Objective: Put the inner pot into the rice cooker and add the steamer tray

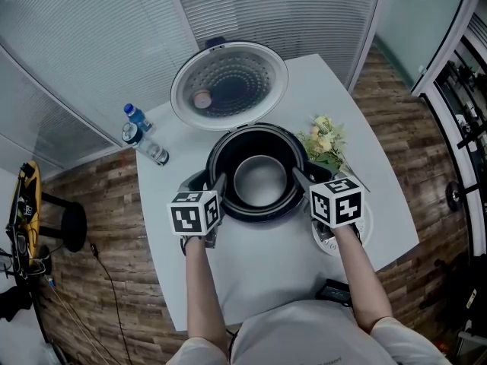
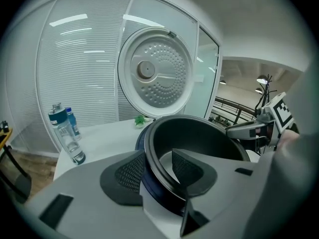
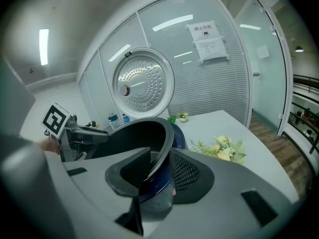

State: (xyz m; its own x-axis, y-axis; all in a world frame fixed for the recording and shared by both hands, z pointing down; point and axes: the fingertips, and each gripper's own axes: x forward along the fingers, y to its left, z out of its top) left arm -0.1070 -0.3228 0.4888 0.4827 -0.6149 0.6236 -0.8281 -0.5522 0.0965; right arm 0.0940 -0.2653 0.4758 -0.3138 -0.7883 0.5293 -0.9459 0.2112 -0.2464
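The inner pot [image 1: 260,179] sits in the rice cooker [image 1: 253,214]. My left gripper [image 1: 220,181] and right gripper [image 1: 298,175] straddle its rim, released. The lid [image 1: 228,84] stands open behind the cooker, bottles [image 1: 151,149] to its left, flowers [image 1: 323,144] to its right.

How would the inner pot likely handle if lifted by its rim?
Probably stiff: the inner pot looks like a one-piece metal bowl. Likely slippery: its dark wall is smooth and glossy, the rim thin. With the left gripper and right gripper straddling opposite rim sides, it might pivot between them.
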